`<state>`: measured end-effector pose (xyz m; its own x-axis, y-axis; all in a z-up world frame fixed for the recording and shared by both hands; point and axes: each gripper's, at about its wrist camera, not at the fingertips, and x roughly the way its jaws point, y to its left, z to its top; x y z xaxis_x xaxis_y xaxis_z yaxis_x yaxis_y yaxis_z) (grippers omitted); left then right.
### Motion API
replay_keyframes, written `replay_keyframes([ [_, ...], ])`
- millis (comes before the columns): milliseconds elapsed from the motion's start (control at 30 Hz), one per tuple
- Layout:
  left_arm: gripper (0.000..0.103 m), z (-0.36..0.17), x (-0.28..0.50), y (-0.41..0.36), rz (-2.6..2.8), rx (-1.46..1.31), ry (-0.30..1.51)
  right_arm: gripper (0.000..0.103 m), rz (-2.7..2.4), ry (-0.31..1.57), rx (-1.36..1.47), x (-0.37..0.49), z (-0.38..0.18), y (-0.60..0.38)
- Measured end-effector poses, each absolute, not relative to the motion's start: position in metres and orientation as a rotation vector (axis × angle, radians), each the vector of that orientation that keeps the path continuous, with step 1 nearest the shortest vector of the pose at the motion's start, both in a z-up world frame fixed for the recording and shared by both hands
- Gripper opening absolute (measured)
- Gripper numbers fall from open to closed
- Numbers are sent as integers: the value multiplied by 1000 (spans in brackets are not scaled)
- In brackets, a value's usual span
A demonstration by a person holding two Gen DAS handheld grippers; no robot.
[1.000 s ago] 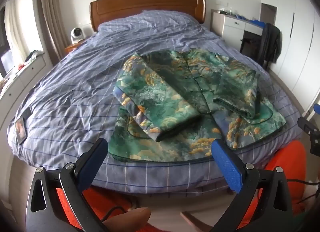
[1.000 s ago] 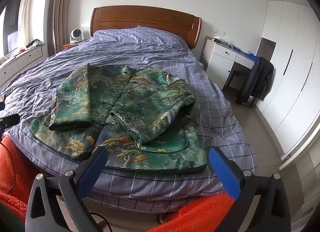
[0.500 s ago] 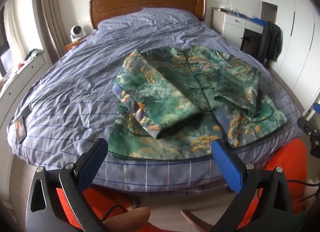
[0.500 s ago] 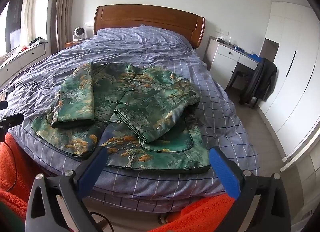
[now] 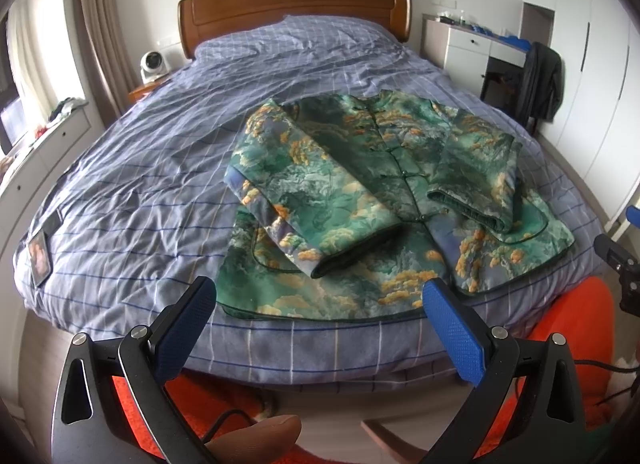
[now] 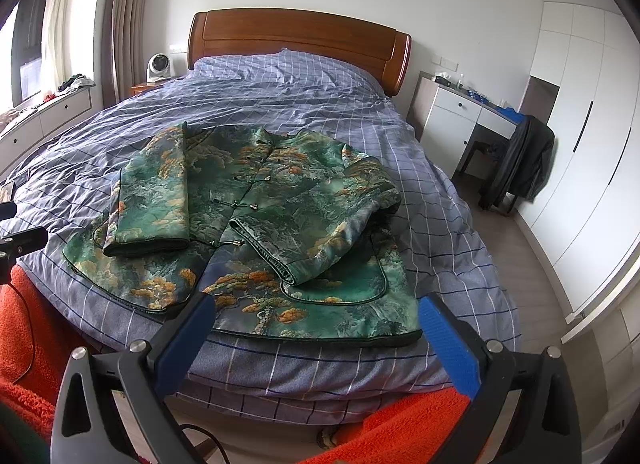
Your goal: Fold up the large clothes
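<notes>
A green brocade jacket (image 5: pixel 372 192) with orange cloud patterns lies front up on the bed, both sleeves folded inward across its body. It also shows in the right wrist view (image 6: pixel 256 216). Its hem lies near the bed's foot edge. My left gripper (image 5: pixel 320 304) is open and empty, held off the foot of the bed just short of the hem's left half. My right gripper (image 6: pixel 316 318) is open and empty, just short of the hem's right half.
The bed (image 5: pixel 140 192) has a blue checked cover and a wooden headboard (image 5: pixel 296 4). A phone (image 5: pixel 40 260) lies at the bed's left edge. A white desk with a dark coat on a chair (image 6: pixel 520 160) stands at the right, beside white wardrobes. Orange cloth (image 6: pixel 24 324) lies below the grippers.
Both grippers have moved a little forward toward the jacket's hem. The jacket has not moved, and both grippers stay open.
</notes>
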<state>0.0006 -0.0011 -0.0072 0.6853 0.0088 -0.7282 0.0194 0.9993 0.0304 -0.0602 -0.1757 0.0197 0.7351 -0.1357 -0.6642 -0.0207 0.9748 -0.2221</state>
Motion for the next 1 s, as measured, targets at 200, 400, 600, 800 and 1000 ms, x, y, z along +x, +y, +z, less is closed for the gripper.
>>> replay_keyframes([
  [200, 103, -7, 0, -2, -6, 38, 818, 103, -62, 739, -224, -60, 19, -174],
  [400, 103, -6, 1, -1, -7, 37, 819, 103, -61, 739, -224, -61, 18, -173],
  [600, 103, -7, 1, -1, -7, 37, 817, 103, -61, 739, -224, -61, 18, -173],
  [800, 103, -6, 1, 0, -8, 38, 814, 103, -58, 736, -227, -61, 18, -172],
  [1000, 103, -6, 1, 0, -9, 38, 814, 103, -55, 736, -229, -61, 18, -171],
])
